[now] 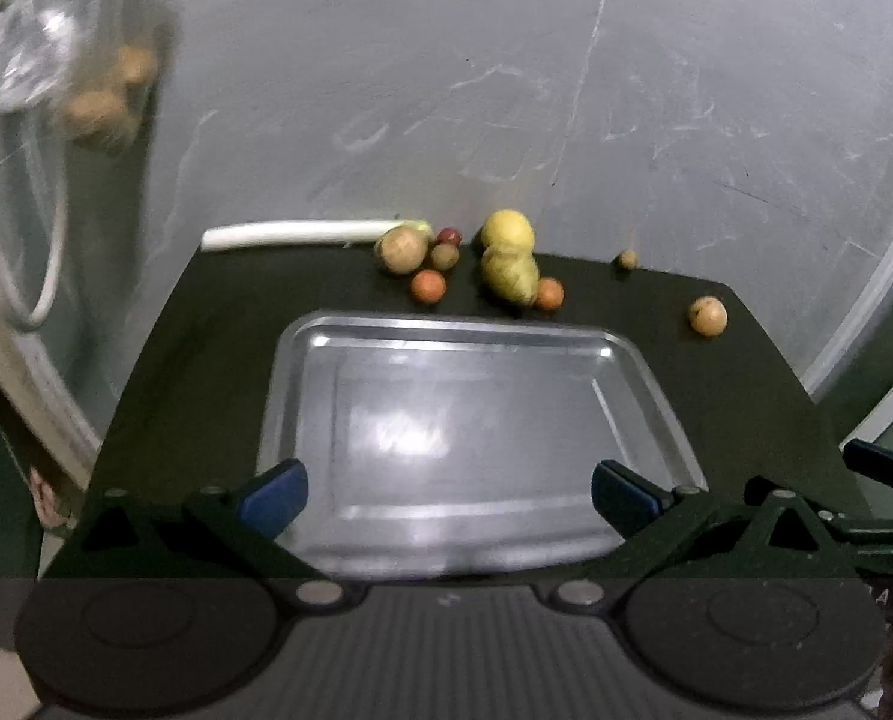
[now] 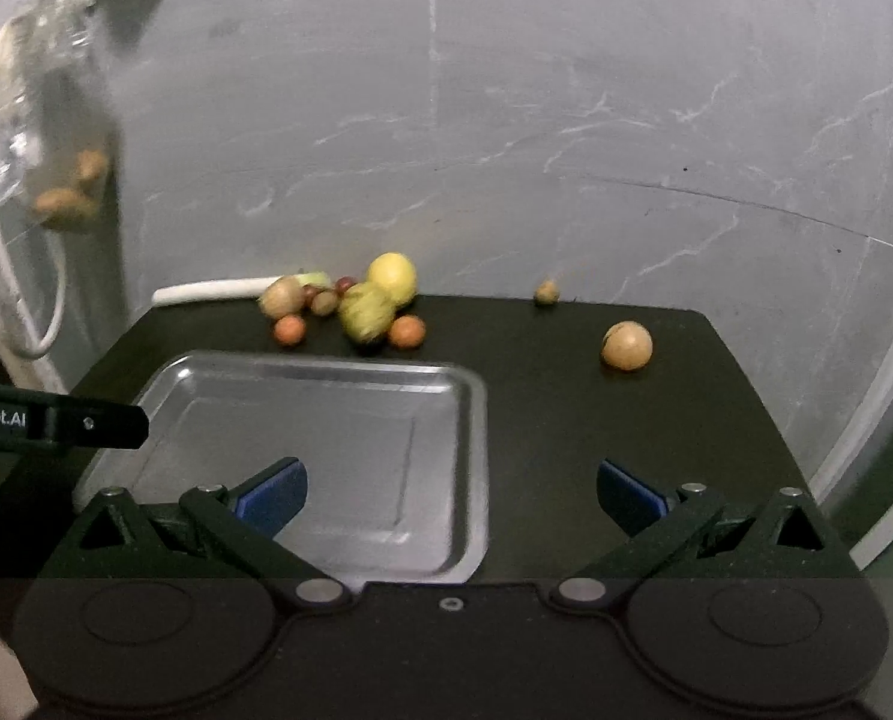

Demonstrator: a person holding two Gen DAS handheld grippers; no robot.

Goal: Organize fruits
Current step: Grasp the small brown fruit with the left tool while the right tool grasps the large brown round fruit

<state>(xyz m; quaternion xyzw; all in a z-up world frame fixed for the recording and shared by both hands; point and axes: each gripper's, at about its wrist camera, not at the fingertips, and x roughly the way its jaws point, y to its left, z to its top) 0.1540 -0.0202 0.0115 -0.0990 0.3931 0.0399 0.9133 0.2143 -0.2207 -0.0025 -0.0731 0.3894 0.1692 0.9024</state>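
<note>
Black table bears tray, fruits beyond; both tongs gape empty.

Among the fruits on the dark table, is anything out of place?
Yes: a long white leek-like stalk lies behind the fruit cluster, and it looks like a vegetable. The metal tray holds nothing.

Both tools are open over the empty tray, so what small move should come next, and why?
Probably ease the right tool forward and right toward the lone tan fruit. It sits apart from the cluster, so open fingers can straddle it cleanly, and the metal tray holds nothing yet.
</note>
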